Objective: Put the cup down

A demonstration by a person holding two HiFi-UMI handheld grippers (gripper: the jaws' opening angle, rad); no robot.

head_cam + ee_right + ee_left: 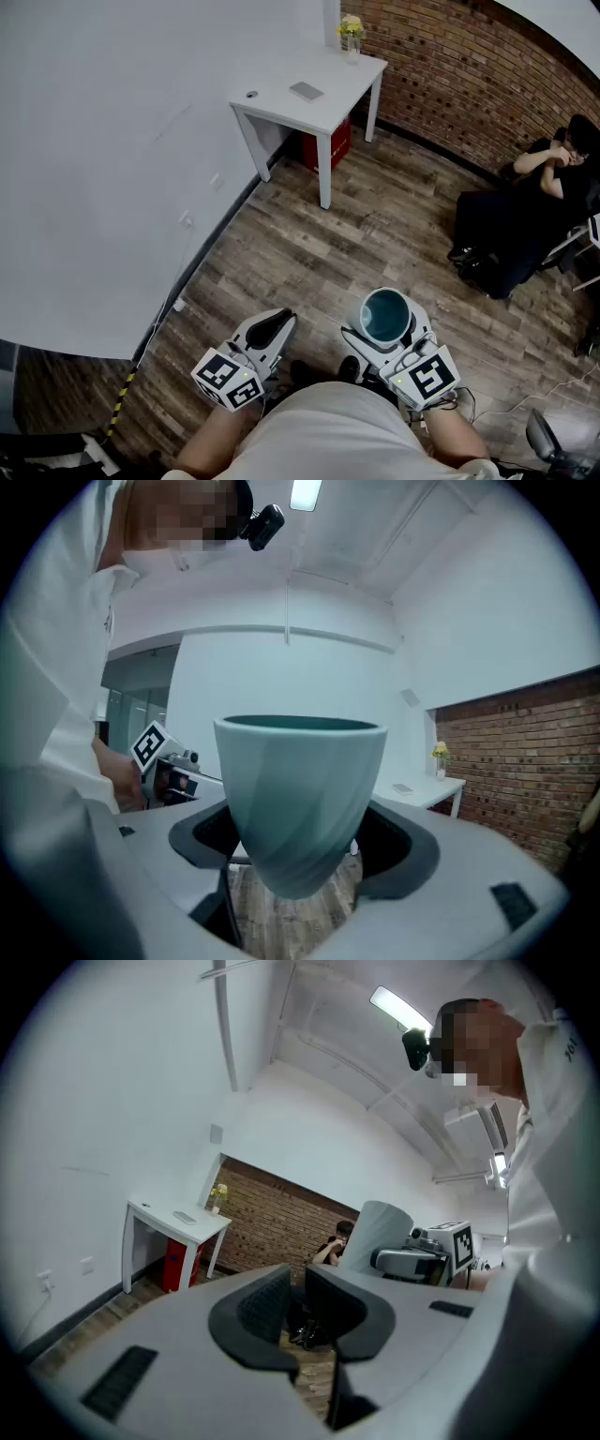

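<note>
A pale teal cup (385, 315) stands upright between the jaws of my right gripper (386, 330), held waist-high over the wooden floor. In the right gripper view the cup (300, 799) fills the middle, and both dark pads press on its lower sides. My left gripper (274, 326) hangs beside it to the left with nothing in it. In its own view the left gripper (293, 1307) has its jaws nearly together, with only a thin gap. That view also shows the cup (380, 1232) off to the right.
A white table (281, 98) stands ahead against the white wall. On it are a flower vase (351, 33) and a flat grey thing (306, 91), and under it is a red box (330, 145). A seated person in black (525, 216) is at the right by the brick wall.
</note>
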